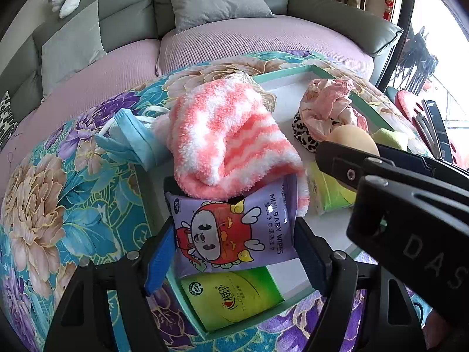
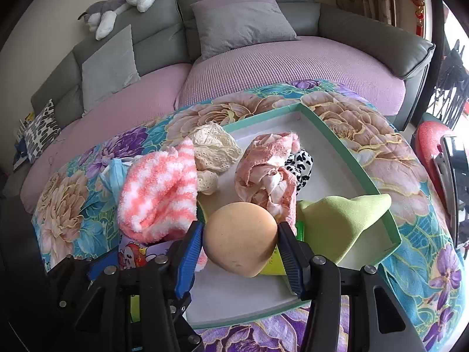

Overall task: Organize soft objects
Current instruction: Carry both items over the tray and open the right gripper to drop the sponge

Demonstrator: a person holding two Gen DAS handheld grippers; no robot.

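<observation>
Left claw [image 1: 234,243] pinches the wipes pack [image 1: 231,228]; right claw [image 2: 240,245] pinches the orange sponge [image 2: 240,240].

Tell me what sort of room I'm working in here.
Most likely a home living room. A grey sofa with cushions curves behind the work surface, a plush toy lies on its backrest, and the green tray sits on a floral quilt.

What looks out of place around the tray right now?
The blue face mask lies outside the tray on the flowered cloth, and the striped fuzzy sock slumps over the tray's left edge, half in, half out. The rest sits inside.
</observation>
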